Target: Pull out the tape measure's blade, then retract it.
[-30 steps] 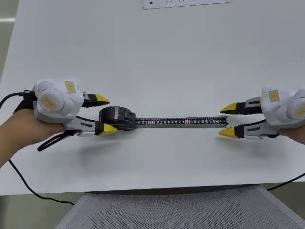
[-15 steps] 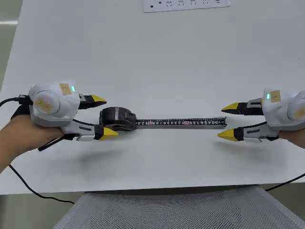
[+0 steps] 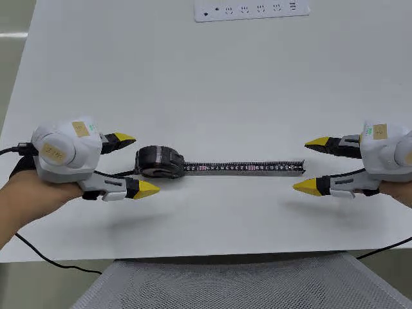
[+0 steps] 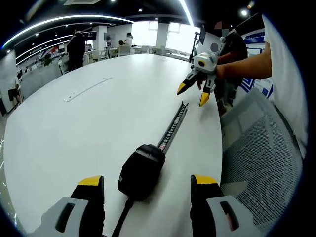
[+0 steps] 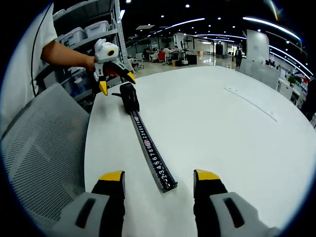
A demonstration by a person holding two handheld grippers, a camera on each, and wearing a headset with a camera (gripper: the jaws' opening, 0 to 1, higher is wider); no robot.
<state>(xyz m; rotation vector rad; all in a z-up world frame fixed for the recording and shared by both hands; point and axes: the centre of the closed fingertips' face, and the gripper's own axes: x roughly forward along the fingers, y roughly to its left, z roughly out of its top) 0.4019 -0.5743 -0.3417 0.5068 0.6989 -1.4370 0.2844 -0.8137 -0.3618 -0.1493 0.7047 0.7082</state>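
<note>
A black tape measure (image 3: 159,161) lies on the white table (image 3: 212,84) with its dark blade (image 3: 244,168) drawn out to the right. My left gripper (image 3: 135,163) stands open just left of the case, touching nothing. In the left gripper view the case (image 4: 141,170) lies a little beyond the open jaws and the blade (image 4: 174,127) runs toward the right gripper (image 4: 194,94). My right gripper (image 3: 311,165) is open just beyond the blade's tip. The blade's end (image 5: 167,183) lies between its open jaws in the right gripper view, untouched, with the case (image 5: 129,96) far off.
A white power strip (image 3: 251,9) lies at the table's far edge. A mesh chair (image 3: 238,283) stands at the near edge. A black cable (image 3: 38,254) trails from my left gripper over the table's front edge.
Both grippers have drawn back from the tape measure: the left off the case, the right off the blade's tip. The blade stays extended on the table.
</note>
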